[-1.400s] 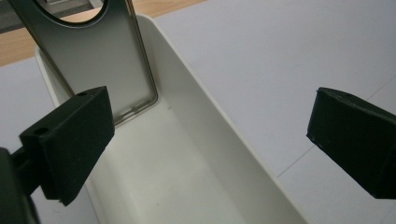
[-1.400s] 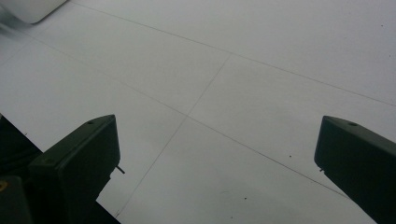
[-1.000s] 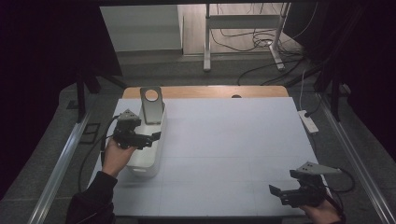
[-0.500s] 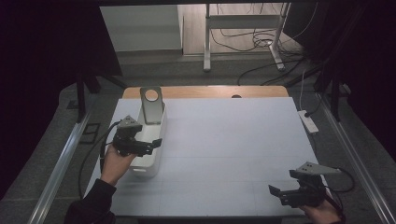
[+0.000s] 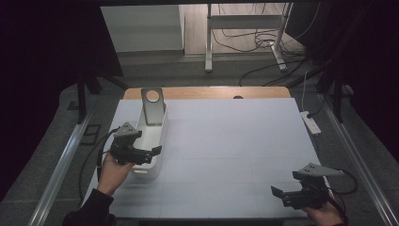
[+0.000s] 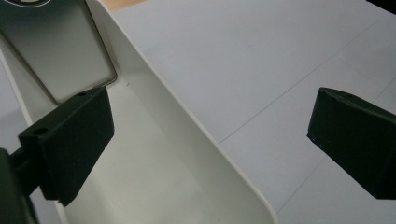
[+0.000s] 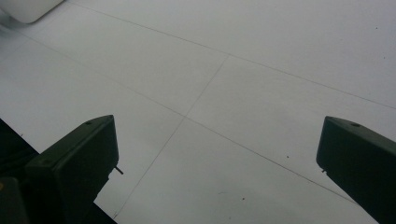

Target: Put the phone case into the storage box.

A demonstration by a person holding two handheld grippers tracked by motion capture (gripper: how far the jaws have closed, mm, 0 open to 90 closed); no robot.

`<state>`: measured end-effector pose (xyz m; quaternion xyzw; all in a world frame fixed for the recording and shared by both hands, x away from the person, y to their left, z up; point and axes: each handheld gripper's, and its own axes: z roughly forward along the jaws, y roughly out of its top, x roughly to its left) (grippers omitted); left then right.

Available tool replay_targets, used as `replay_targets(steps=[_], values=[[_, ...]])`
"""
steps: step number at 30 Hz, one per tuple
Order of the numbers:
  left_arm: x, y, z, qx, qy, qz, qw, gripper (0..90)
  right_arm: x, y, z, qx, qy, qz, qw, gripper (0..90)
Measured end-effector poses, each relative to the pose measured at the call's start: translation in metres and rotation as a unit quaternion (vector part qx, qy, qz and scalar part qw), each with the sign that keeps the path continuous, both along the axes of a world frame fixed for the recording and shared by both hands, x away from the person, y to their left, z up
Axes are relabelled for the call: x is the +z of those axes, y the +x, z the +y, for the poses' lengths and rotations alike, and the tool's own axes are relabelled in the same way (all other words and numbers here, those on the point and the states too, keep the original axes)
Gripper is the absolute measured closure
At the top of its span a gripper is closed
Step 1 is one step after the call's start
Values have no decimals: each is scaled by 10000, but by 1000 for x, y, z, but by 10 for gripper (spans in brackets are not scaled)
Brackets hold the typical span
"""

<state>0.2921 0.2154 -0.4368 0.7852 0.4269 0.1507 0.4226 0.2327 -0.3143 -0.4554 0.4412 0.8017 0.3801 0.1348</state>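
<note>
A long, narrow white bin (image 5: pixel 151 141) sits near the left edge of a pale grey bench (image 5: pixel 235 141), its length running away from the person. A flat grey metal plate (image 5: pixel 153 106) with a round hole near its top leans upright in the bin's far end. The left hand-held gripper (image 5: pixel 149 153) hovers over the near end of the bin, jaws spread wide and grasping nothing — in the left gripper view one jaw hangs inside the bin and the other outside, straddling the long side wall (image 6: pixel 187 135). The right hand-held gripper (image 5: pixel 281 194) rests low at the near right corner of the bench, well apart from the bin, also released and empty. The bin looks like thin, smooth moulded plastic: probably light, fairly stiff though with some flex in the walls, and likely slippery. The straddled side wall seems the natural place to pinch; a grip near the middle of its length would likely tip less, since the plate weighs down the far end. No brand, label or readable writing shows on the bin, plate or bench.
</note>
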Motion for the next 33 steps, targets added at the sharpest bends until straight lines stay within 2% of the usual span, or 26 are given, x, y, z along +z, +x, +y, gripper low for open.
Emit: replay_targets(steps=[18,33], values=[[-1,-23,2,12,-55,-32,10000,14,0,0,0,16,-2,-3,10000,0],[-2,-39,8,108,-6,-97,9999,14,0,0,0,22,-6,1,10000,0]])
